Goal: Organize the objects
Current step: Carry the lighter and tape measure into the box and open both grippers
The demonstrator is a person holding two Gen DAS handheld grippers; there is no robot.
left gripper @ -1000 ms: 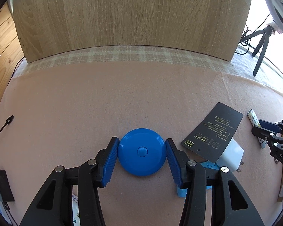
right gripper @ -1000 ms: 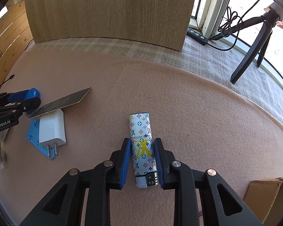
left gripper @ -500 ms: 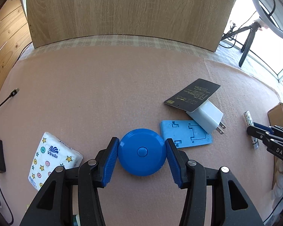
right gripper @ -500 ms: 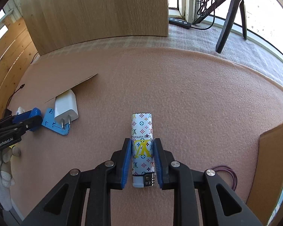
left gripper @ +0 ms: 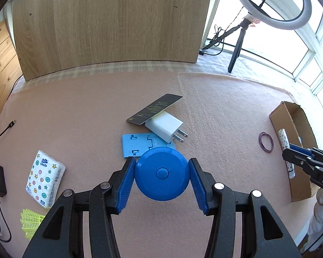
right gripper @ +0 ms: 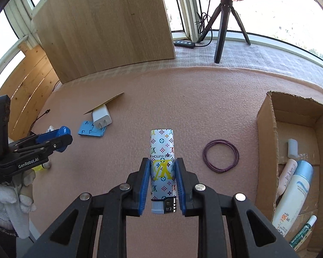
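Note:
My left gripper (left gripper: 162, 173) is shut on a round blue disc (left gripper: 161, 174) and holds it above the pink mat. My right gripper (right gripper: 162, 173) is shut on a white patterned lighter (right gripper: 162, 163), held above the mat left of an open cardboard box (right gripper: 267, 133). The box holds several tubes and bottles (right gripper: 292, 195). In the left wrist view the right gripper (left gripper: 299, 161) and lighter (left gripper: 285, 142) hover by the box (left gripper: 290, 126). The left gripper (right gripper: 53, 142) shows at the left of the right wrist view.
On the mat lie a white charger (left gripper: 164, 125) under a black card (left gripper: 155, 108), a light blue plastic plate (left gripper: 137, 145), a purple wire loop (right gripper: 220, 155), a tissue pack (left gripper: 45, 178) and a yellow comb-like piece (left gripper: 31, 219). A wooden panel (left gripper: 109, 23) and tripod (right gripper: 222, 19) stand behind.
Both grippers have risen and drawn back with their loads. The right one has swung right, bringing the cardboard box and the wire loop into view.

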